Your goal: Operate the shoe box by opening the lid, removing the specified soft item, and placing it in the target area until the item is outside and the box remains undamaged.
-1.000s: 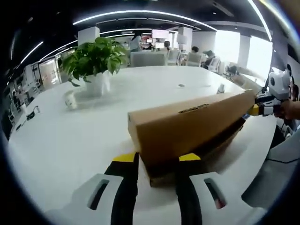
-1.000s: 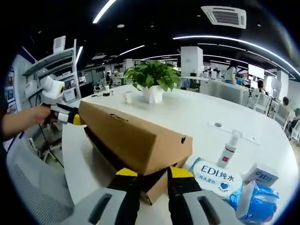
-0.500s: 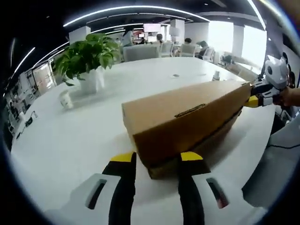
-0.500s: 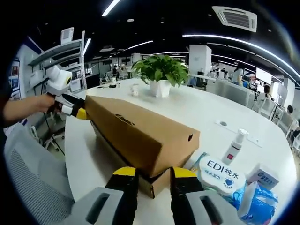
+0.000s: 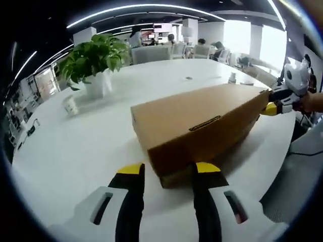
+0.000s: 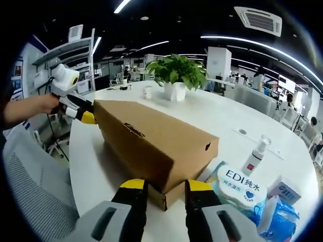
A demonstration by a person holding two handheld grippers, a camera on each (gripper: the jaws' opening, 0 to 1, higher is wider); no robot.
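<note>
At each short end of the shoe box (image 5: 202, 128) a gripper is at work: the left gripper (image 5: 164, 171) has its jaws parted astride the near corner where the lid (image 5: 197, 113) overhangs the base, and the right gripper (image 6: 160, 189) stands the same way at the opposite end, jaws apart either side of the lower edge. Whether the yellow tips actually pinch the cardboard I cannot tell. The box lies lengthwise on the white counter (image 5: 75, 151), lid seated or nearly so. It looks light, stiff but easily creased, so lifting the lid by its end rims evenly seems wisest. Beyond sit a potted plant (image 6: 176, 75), a wipes pack (image 6: 239, 184) and a spray bottle (image 6: 255, 154).
</note>
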